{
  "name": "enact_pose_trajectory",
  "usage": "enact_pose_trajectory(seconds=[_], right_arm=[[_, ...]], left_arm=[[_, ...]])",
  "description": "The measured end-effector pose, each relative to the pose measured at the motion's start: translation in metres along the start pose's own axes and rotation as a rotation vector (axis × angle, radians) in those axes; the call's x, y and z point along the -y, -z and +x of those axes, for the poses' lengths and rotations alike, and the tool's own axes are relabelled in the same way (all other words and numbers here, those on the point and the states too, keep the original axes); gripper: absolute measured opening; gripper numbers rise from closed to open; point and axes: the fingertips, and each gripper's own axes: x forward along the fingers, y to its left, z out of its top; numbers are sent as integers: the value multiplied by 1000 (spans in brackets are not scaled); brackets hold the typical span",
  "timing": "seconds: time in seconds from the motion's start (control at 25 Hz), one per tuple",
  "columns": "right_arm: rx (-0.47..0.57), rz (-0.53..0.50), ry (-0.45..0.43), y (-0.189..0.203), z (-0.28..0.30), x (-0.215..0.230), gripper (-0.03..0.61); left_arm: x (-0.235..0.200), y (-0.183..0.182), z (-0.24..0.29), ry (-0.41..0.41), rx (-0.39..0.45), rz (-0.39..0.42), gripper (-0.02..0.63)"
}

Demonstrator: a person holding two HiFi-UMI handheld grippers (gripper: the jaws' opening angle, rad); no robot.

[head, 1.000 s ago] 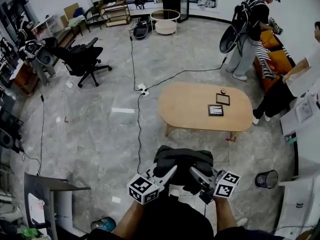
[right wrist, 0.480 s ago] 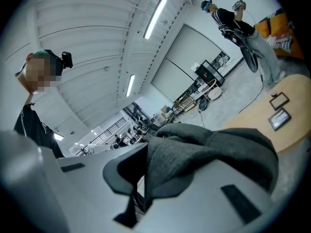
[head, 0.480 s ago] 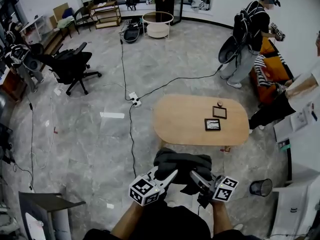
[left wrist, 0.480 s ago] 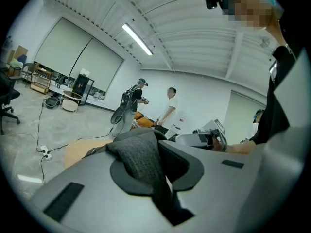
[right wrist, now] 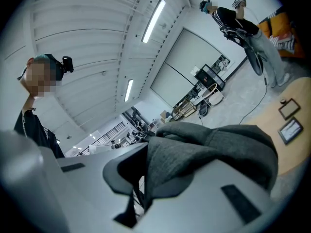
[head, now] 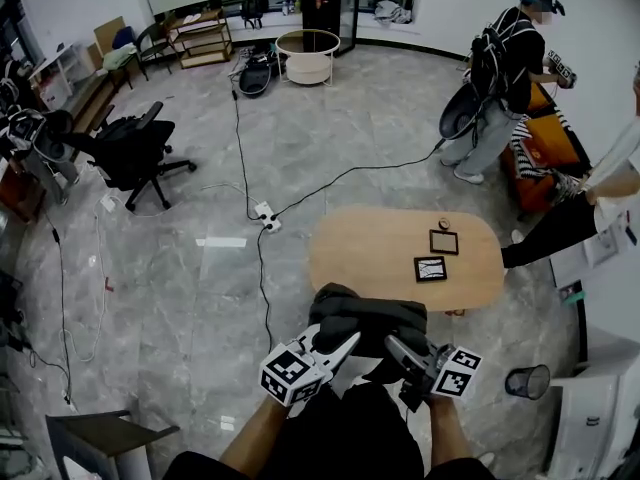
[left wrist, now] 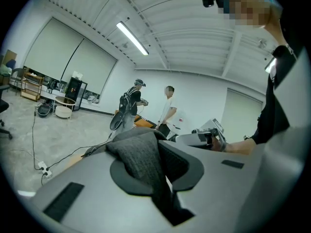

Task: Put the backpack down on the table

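Note:
A dark grey backpack (head: 366,320) hangs between my two grippers, just short of the near edge of the oval wooden table (head: 375,253). My left gripper (head: 352,340) is shut on the backpack's grey fabric (left wrist: 141,154) at its left side. On the right side, my right gripper (head: 391,343) is shut on the same fabric (right wrist: 194,154). In the right gripper view the tabletop (right wrist: 291,154) shows beyond the bag.
Two small dark frames (head: 431,268) and a small round object (head: 444,224) lie on the table's right half. A power cable with a strip (head: 265,218) runs over the floor left of the table. People stand at the right (head: 500,78). A wire bin (head: 525,380) stands lower right.
Both grippers and the backpack have moved forward to the table; the table's near edge now lies right at the bag. The grips have not changed.

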Motion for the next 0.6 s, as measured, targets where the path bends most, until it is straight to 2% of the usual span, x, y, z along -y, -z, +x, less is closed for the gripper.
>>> enact_pose_trajectory(seconds=[0.24,0.6], right_arm=[[-2,15,6,-32,18,36,25],[-57,73,-41,-94,49,130,25]], left_arm=[[-35,-17,35,1,-27,-10,44],[-104,-34,114,-46,-58,-89,44]])
